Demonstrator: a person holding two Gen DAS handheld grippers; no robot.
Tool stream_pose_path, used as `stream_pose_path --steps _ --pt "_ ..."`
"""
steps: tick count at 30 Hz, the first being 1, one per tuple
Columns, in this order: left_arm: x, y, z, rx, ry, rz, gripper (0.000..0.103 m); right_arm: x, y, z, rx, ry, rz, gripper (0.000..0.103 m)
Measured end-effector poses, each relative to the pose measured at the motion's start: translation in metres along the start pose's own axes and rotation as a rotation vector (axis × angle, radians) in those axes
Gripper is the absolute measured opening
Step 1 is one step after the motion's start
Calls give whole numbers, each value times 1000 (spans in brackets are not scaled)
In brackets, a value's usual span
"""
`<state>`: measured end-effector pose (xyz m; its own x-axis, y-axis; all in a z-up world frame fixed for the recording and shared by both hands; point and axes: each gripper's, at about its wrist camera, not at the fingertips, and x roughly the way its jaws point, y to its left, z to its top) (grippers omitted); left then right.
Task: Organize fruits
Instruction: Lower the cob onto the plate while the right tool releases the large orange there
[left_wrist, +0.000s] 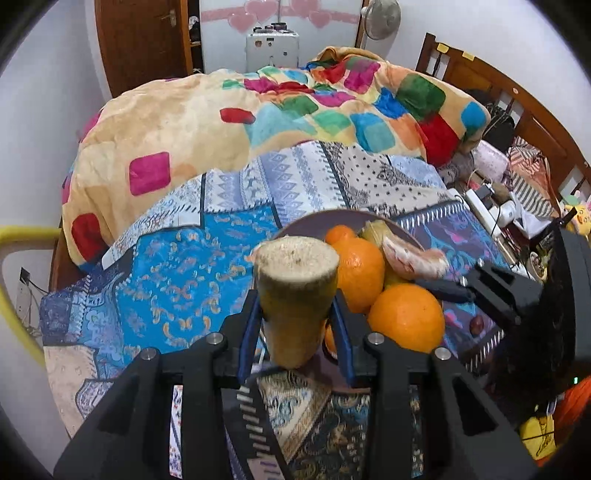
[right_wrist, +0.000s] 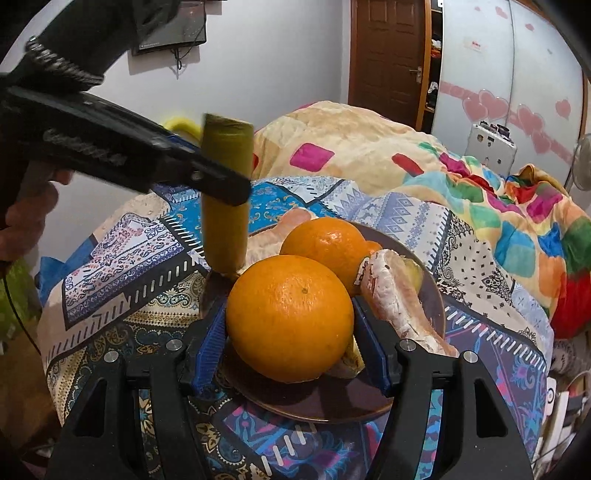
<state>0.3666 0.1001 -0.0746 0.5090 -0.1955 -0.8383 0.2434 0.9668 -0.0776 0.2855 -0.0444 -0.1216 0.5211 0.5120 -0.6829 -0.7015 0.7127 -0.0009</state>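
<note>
In the left wrist view, the left gripper (left_wrist: 295, 314) is closed on a short cylinder of sugarcane (left_wrist: 295, 291), held upright just beside the near left rim of the brown plate (left_wrist: 314, 218), which rests on the patterned bedcover (left_wrist: 177, 280). The piece looks stiff and rather dense, with a smooth yellow-green skin and a pale fibrous cut top; I judge the skin a little slippery, so the hold at the middle of its length, where the blue pads (left_wrist: 249, 325) press, is the good place. On the plate behind it lie two oranges and a pink peeled pomelo segment (left_wrist: 413, 258), which seems soft and easy to tear. In the right wrist view, the right gripper (right_wrist: 290, 325) has its jaws on both sides of the front orange (right_wrist: 290, 317), at the near side of the plate (right_wrist: 295, 406); the pads look to touch its widest part, yet I cannot tell if they truly press. This orange is round, firm, glossy and probably quite heavy, so it should be taken across the middle. The second orange (right_wrist: 325, 243) sits behind it, touching, with the pomelo segment (right_wrist: 395, 295) along the right rim
</note>
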Motion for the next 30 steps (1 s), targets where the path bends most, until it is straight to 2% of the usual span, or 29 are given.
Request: stream_pose_path --steps 8,19,25,30 --pt "29 5 15 -48 -19 2 37 2 1 -1 -6 2 -4 62" --pt "58 14 9 -112 32 -37 36 3 0 -3 -5 12 6 62" --pt "50 11 4 -93 32 -39 36 2 0 -2 7 27 18 62" --pt "28 6 -1 -60 -32 -15 36 -5 3 -4 3 30 13 62"
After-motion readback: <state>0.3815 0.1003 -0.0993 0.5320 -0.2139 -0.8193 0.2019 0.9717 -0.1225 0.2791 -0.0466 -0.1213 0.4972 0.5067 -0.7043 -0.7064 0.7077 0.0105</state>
